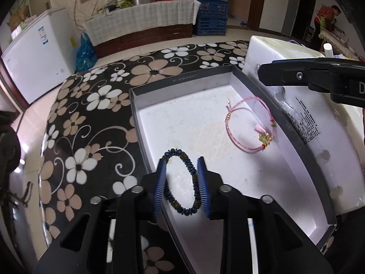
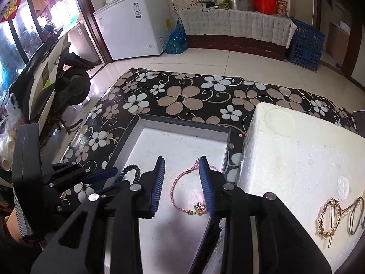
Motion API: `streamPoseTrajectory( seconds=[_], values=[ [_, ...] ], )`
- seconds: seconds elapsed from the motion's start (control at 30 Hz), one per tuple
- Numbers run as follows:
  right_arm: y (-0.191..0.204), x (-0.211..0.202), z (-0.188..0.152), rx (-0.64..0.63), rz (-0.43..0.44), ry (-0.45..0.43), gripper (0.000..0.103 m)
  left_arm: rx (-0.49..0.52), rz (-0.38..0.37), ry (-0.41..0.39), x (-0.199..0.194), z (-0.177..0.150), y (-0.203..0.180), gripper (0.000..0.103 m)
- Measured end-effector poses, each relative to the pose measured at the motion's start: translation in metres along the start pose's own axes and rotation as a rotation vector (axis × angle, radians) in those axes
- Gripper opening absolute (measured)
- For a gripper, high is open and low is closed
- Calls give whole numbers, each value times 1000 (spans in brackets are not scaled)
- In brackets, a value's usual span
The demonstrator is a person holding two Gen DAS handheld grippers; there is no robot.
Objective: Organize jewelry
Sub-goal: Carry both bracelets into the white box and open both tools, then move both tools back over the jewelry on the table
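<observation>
A grey box lid with a white floor [image 1: 189,123] lies on the flowered table; it also shows in the right wrist view [image 2: 182,146]. A dark blue beaded bracelet [image 1: 194,182] lies in it, between the open fingers of my left gripper [image 1: 181,162]. A pink cord bracelet with a green charm [image 1: 251,123] lies in the lid's right part. In the right wrist view my right gripper [image 2: 182,159] is open above the pink bracelet [image 2: 182,180]. The blue bracelet [image 2: 131,170] and the left gripper [image 2: 100,175] show at its left.
A white foam box [image 2: 296,155] stands right of the lid, with a gold hair ring [image 2: 329,219] and metal bangles [image 2: 357,214] on top. The flowered tablecloth [image 1: 91,118] covers the table. A white freezer [image 2: 130,20] and blue crates [image 2: 305,43] stand on the floor beyond.
</observation>
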State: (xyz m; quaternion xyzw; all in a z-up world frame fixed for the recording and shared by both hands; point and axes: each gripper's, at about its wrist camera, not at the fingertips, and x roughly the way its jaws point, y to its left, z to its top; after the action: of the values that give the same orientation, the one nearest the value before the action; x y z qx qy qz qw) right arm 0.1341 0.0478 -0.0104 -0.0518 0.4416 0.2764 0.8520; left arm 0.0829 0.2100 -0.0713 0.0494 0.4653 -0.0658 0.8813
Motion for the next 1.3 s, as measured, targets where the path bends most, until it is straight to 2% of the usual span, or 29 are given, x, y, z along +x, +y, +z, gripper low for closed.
streamPoseTrajectory(
  seconds=[0.07,0.13,0.23,0.27,0.33,0.47,0.53,0.6,0.67,0.7,1.03,1.23,1.3],
  values=[
    [-1,-3,0,5,9,-10,40,-5,-9,-2,-1,0,0,37],
    [-1,-7,0,9,18,-27,54,3,-10,-9,-2,0,-2,46],
    [-1,-16,1,11,37,-56,64,15,-5,-26,-7,1,-7,56],
    [-2,-20,1,16,43,-69,67,15,-4,-31,-9,2,-7,57],
    [-6,-30,2,35,51,-106,80,8,-5,-41,-13,2,-8,59],
    [-14,-48,3,67,41,-166,87,-20,5,-53,-21,3,-5,61],
    [-18,-56,1,78,30,-193,94,-29,16,-57,-23,3,-5,62],
    [-19,-63,-4,70,8,-215,96,-31,25,-58,-26,4,-7,64],
    [-18,-69,-9,42,-22,-226,98,-31,43,-68,-31,4,-11,75],
    [-19,-71,-12,32,-37,-233,98,-32,53,-78,-34,4,-13,76],
    [-41,-112,-43,30,-118,-319,98,-52,102,-136,-63,10,-40,76],
    [-73,-136,-58,73,-165,-355,98,-106,59,-214,-88,16,-59,77],
    [-91,-144,-63,111,-180,-360,98,-106,44,-241,-94,18,-69,83]
  ],
)
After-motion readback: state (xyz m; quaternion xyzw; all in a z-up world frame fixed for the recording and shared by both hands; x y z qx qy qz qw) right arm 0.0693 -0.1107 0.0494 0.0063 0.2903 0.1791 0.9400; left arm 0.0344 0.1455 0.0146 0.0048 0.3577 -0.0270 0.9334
